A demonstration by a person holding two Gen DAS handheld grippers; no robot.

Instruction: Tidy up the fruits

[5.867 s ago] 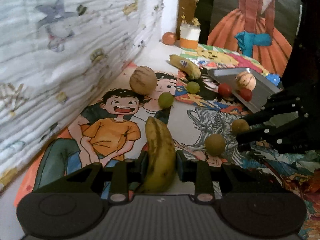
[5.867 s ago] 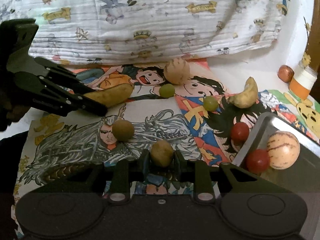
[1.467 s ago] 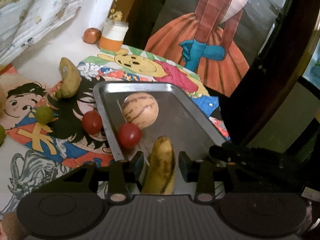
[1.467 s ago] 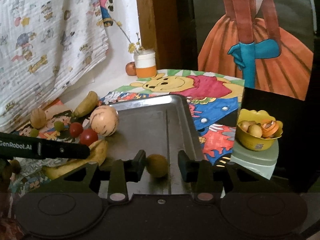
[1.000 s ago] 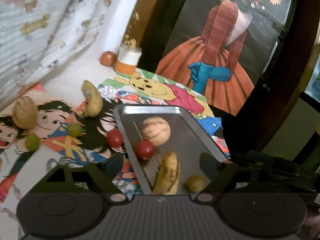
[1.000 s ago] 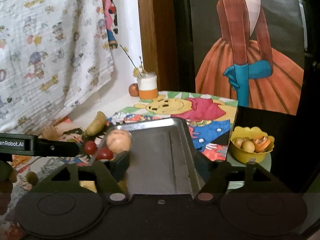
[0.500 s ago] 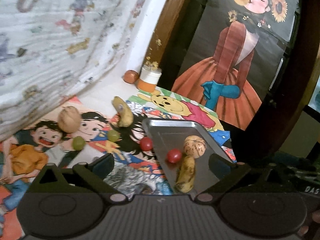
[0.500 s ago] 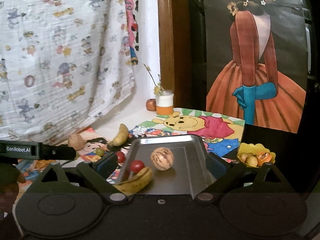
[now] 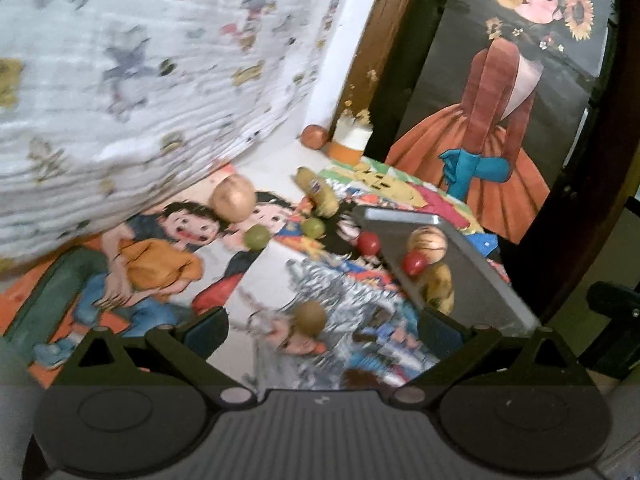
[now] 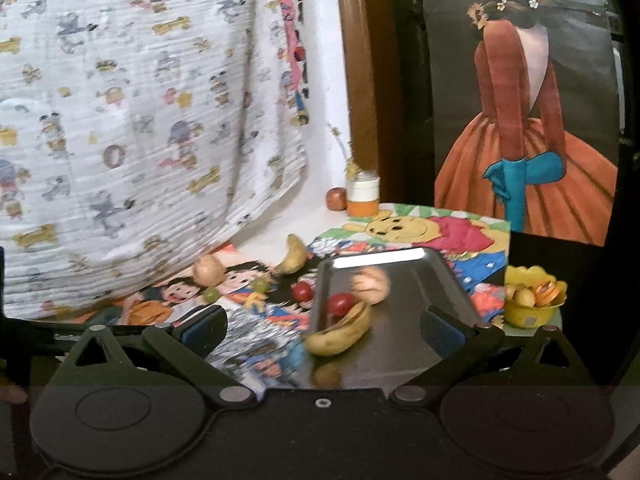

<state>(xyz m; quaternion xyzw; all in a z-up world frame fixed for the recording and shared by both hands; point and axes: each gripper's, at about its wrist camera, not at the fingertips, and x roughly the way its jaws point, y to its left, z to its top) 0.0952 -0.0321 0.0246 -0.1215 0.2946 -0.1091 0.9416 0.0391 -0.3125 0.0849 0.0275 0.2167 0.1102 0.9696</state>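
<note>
The metal tray (image 10: 380,258) holds a striped melon (image 10: 370,280), a red tomato (image 10: 340,303), a banana (image 10: 340,332) and a small brown fruit (image 10: 327,376). My right gripper (image 10: 323,330) hangs above the tray's near end, its jaws opening, pads touching nothing; the banana lies below the gap. My left gripper (image 9: 322,330) is open over the comic mat, with a brown fruit (image 9: 310,317) lying loose just ahead of the gap. On the mat lie a tomato (image 9: 368,243), two green fruits (image 9: 256,237), a tan fruit (image 9: 233,198) and a second banana (image 9: 316,192).
A white and orange jar (image 10: 362,198) and a reddish fruit (image 10: 336,199) stand in the far corner. A printed cloth (image 10: 140,120) hangs along the left. A yellow bowl (image 10: 534,300) of scraps sits right of the tray. The tray (image 9: 472,280) shows at right in the left wrist view.
Both grippers have let go, spread wide and drawn back from the tray. The banana and brown fruit stay in it. The left wrist view has swung left over the mat.
</note>
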